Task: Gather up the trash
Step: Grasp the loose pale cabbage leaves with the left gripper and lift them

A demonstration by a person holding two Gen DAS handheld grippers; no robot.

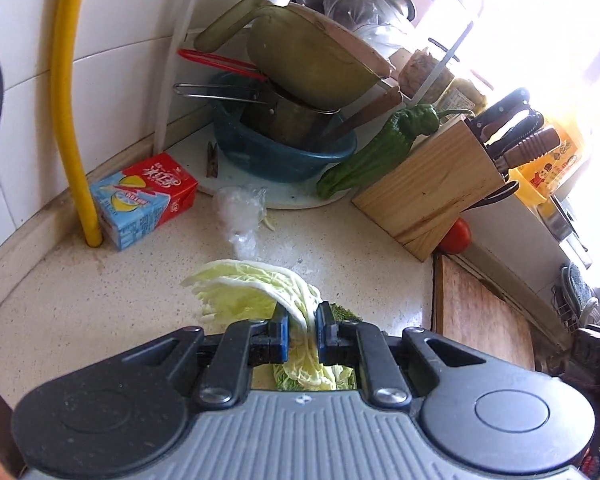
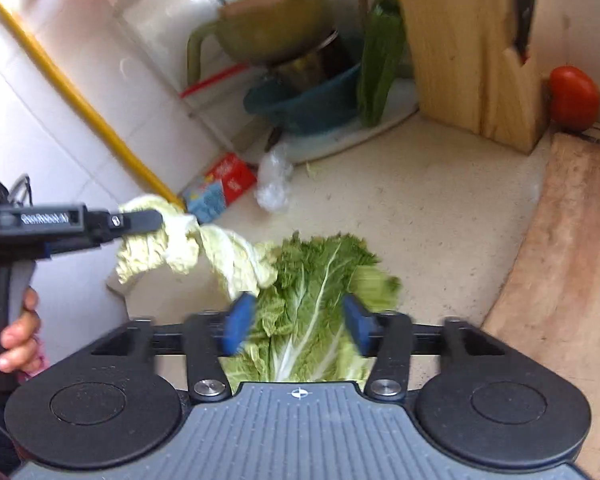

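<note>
Left wrist view: a kitchen corner, white wall tiles (image 1: pixel 112 20) behind, strong glare from a window at the right.
Tabletop (image 1: pixel 340 248): pale speckled stone, smooth, with a raised lip along the wall.
Pipe: yellow pipe (image 1: pixel 70 100), round and glossy, rising from the tabletop against the tiles.
Carton: small drink carton (image 1: pixel 144 200), red and blue printed card, lying beside the pipe.
Plastic: crumpled clear plastic wrap (image 1: pixel 240 212), loose on the tabletop near the carton.
Basin: blue plastic basin (image 1: pixel 284 156) stacked with a metal pot and an olive-green colander.
Knife block: pale wooden knife block (image 1: pixel 428 192), grain showing, dark handles sticking out.
Produce: wrinkled green pepper (image 1: pixel 380 148) leaning on the block; red tomato (image 1: pixel 456 236) tucked behind it.
Board: worn brown cutting board (image 1: pixel 484 320) at the right edge.
Left hand-held gripper (image 1: pixel 303 320): black frame, blue pads, clenched on a pale cabbage leaf (image 1: pixel 240 288), thin and veined, lifted off the tabletop.
Right hand-held gripper (image 2: pixel 298 316): jaws spread wide, gripping nothing; blurred.
Green cabbage leaf (image 2: pixel 320 276): frilled, white-ribbed, lying between and under those spread jaws on the tabletop.
Person: a hand (image 2: pixel 20 328) wrapped round the left gripper's handle.
</note>
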